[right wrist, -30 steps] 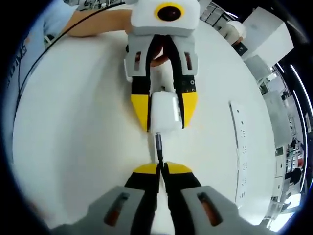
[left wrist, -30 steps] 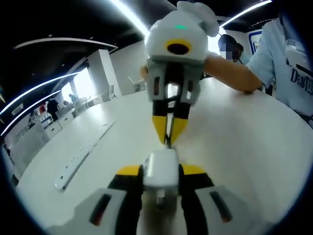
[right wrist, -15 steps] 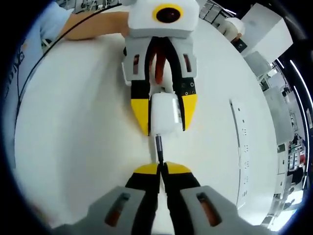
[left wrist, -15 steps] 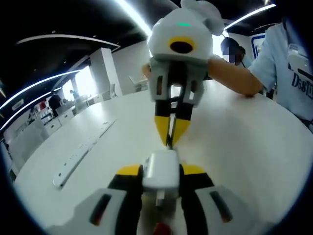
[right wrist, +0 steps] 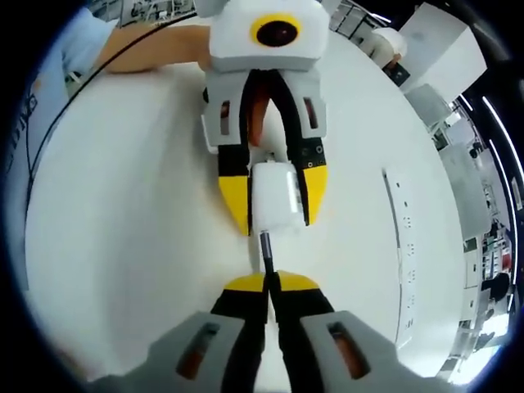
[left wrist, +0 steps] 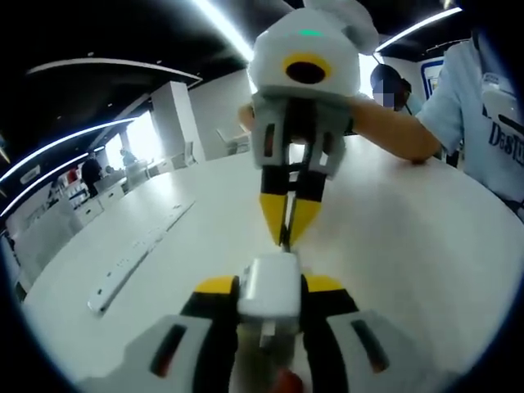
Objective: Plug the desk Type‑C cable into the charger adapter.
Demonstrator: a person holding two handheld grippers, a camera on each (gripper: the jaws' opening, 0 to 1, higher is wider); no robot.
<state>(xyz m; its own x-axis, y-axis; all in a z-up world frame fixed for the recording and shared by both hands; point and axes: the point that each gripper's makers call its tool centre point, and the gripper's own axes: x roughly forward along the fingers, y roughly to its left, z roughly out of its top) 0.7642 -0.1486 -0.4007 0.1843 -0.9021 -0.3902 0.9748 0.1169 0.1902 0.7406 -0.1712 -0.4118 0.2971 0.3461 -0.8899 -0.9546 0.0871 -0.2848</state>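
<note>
Now | left tongs [left wrist: 270, 288] clamped on charger adapter [left wrist: 270, 285] | right tongs [right wrist: 267, 282] pinching Type-C cable plug [right wrist: 265, 244], tip at adapter

Open-plan office or showroom: long ceiling light strips [left wrist: 74, 143], big white counter [left wrist: 426, 237] with recessed socket strip [left wrist: 135, 262] (runs lengthwise), white desk rows [left wrist: 90, 205] behind, people there.

A wide white desk [left wrist: 426, 237] fills the middle of both views. A long white power strip [left wrist: 135, 258] lies on it at the lower left of the left gripper view, and along the right side of the right gripper view. White pillars [left wrist: 176, 123] and ceiling light strips [left wrist: 221, 29] stand at upper left. A person's light blue shirt [left wrist: 483, 106] shows at the right edge.
</note>
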